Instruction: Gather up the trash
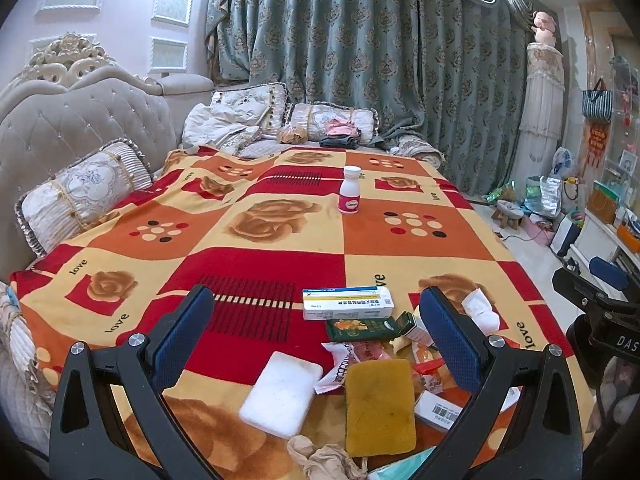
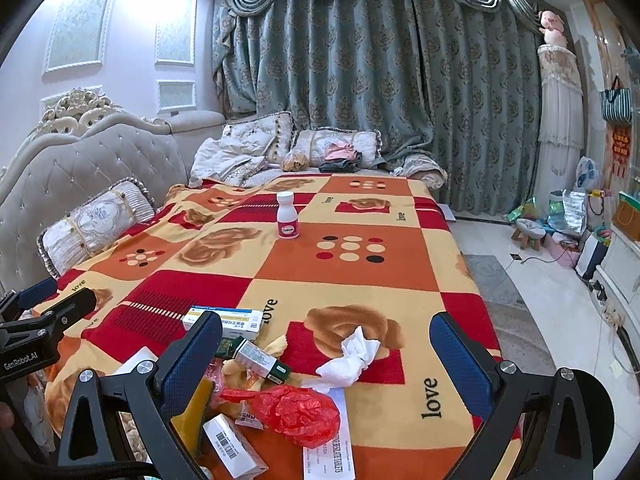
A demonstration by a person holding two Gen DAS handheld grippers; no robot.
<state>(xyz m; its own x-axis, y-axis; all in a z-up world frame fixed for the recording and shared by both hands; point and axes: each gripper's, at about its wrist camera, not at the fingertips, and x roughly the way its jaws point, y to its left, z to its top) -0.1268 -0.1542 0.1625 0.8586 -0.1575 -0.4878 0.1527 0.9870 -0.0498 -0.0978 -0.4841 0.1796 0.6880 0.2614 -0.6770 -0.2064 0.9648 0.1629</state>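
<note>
Up front in the left wrist view, the left gripper (image 1: 316,316) hangs with jaws wide apart, empty, over trash on the blanket (image 1: 420,240): a white sponge (image 1: 280,394), a yellow sponge (image 1: 379,406) and a medicine box (image 1: 347,302). In the right wrist view, the right gripper (image 2: 326,348) (jaws likewise spread, empty) frames a crumpled tissue (image 2: 350,360) and red plastic bag (image 2: 296,410).

Blanket (image 1: 280,216): plush, matt, fuzzy cloth; pill bottle (image 1: 349,190): smooth, glossy white plastic; medicine box (image 1: 347,303): smooth printed card; sponge (image 1: 379,404): coarse, porous, matt yellow; foam pad (image 1: 282,394): white, finely grained; tissue (image 2: 352,356): crumpled soft paper; bag (image 2: 296,410): thin, crinkled, glossy red plastic; headboard (image 1: 76,120): tufted velvety cloth; curtain (image 1: 380,60): woven, faintly sheened.
</note>
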